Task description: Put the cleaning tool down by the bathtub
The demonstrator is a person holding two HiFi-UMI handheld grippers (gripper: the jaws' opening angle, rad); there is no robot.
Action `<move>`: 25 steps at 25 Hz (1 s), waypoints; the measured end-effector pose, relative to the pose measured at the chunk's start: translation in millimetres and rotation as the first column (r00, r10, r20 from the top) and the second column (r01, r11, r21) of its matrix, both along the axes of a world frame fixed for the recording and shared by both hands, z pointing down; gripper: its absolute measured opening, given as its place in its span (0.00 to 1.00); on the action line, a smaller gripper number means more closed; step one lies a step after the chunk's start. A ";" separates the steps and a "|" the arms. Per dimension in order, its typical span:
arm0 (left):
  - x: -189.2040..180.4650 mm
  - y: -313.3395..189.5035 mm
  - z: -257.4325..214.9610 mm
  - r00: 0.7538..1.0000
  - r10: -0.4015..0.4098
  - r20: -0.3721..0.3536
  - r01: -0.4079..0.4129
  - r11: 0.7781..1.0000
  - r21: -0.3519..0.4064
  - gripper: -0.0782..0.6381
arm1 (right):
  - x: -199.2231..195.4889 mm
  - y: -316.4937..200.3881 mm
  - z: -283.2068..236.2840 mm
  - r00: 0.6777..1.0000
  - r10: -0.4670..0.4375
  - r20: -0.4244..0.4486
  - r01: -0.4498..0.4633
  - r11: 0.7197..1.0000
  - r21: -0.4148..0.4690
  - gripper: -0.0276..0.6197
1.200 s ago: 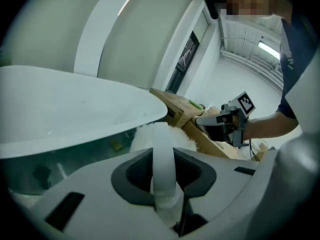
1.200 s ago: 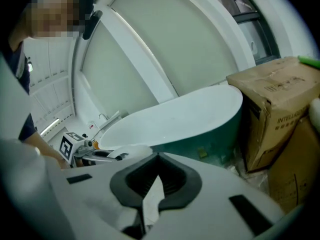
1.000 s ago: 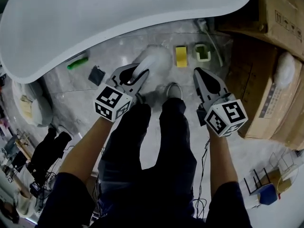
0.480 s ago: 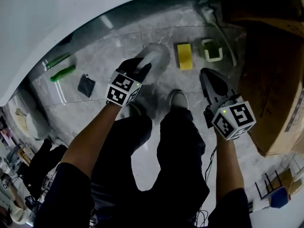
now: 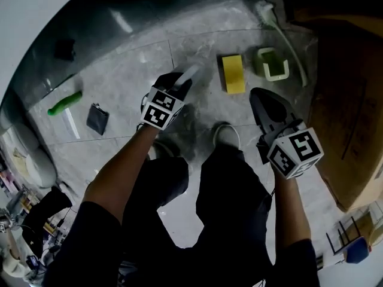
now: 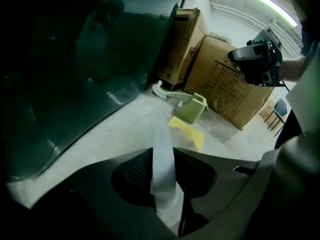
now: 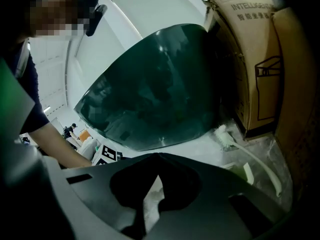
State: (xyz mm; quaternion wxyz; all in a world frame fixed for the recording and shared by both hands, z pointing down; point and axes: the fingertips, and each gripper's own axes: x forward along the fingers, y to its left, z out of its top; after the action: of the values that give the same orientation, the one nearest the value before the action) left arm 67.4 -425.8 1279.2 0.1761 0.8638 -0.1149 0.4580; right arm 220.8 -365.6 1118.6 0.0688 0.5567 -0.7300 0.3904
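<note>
Floor of grey stone lies under the person, and a yellow sponge sits on it. The left gripper is just left of the sponge. Its jaws pinch the white cleaning tool. The part of the tool that shows is a flat white strip. Its long side runs straight out from the jaws and points towards the sponge's left side. The far end is low over the floor, close to the sponge, and I cannot tell if it touches the floor.

The right gripper is on the other side of the sponge, a bit nearer the person. Its jaws are together with nothing in them.

A light green holder sits just right of the sponge. A white brush with a long handle lies past the holder, beside a cardboard box. The bathtub curves round to the left of the sponge and beyond it. A green-handled tool and a small dark thing lie well to the sponge's left. The person's shoe stands on the near side of the sponge.
</note>
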 end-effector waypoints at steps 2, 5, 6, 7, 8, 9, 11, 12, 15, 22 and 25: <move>1.1 2.3 13.6 1.000 0.012 0.010 -0.012 1.000 0.010 0.26 | -1.8 -0.3 7.4 1.000 -0.007 -0.002 0.007 1.000 0.001 0.05; 1.2 4.5 32.8 0.999 0.031 0.032 -0.032 0.999 0.033 0.26 | -3.7 -1.5 16.4 1.000 -0.015 -0.001 0.015 1.000 0.003 0.05; 1.5 4.7 38.2 0.999 0.036 0.039 -0.037 0.998 0.042 0.26 | -4.2 -1.9 18.4 1.000 -0.015 0.003 0.015 1.000 0.003 0.05; 1.8 4.9 42.8 0.998 0.039 0.045 -0.042 0.998 0.051 0.26 | -4.7 -2.4 20.0 1.000 -0.013 0.009 0.013 1.000 0.004 0.05; 1.7 5.7 46.9 0.998 0.044 0.052 -0.047 0.997 0.057 0.26 | -5.1 -2.8 21.3 1.000 -0.014 0.012 0.014 1.000 0.004 0.05; 1.2 7.1 50.8 0.997 0.050 0.062 -0.054 0.997 0.062 0.26 | -5.0 -2.8 22.8 1.000 -0.017 0.008 0.017 1.000 0.002 0.05; -0.8 10.8 57.5 0.993 0.076 0.087 -0.083 0.993 0.079 0.26 | -4.4 -2.9 25.5 1.000 -0.026 -0.003 0.026 1.000 -0.003 0.05; -2.2 12.3 60.5 0.991 0.092 0.101 -0.102 0.991 0.090 0.26 | -4.5 -3.2 26.6 1.000 -0.027 -0.005 0.027 1.000 -0.005 0.05; -7.8 15.7 67.5 0.986 0.111 0.120 -0.123 0.988 0.098 0.26 | -6.2 -2.8 30.5 0.999 -0.033 -0.008 0.033 0.999 -0.012 0.05; -9.7 17.3 68.6 0.987 0.112 0.116 -0.121 0.990 0.071 0.27 | -10.7 -5.4 32.5 0.999 -0.044 -0.011 0.044 0.999 -0.020 0.05; -10.6 19.2 67.5 0.988 0.101 0.115 -0.108 0.993 0.053 0.27 | -11.3 -7.5 29.9 0.999 -0.045 -0.009 0.045 0.999 -0.018 0.05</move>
State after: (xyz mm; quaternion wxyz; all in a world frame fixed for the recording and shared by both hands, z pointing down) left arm 56.8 -406.7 1346.8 0.1193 0.8463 -0.0928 0.5108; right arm 209.5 -373.1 1148.5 0.0860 0.5413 -0.7384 0.3928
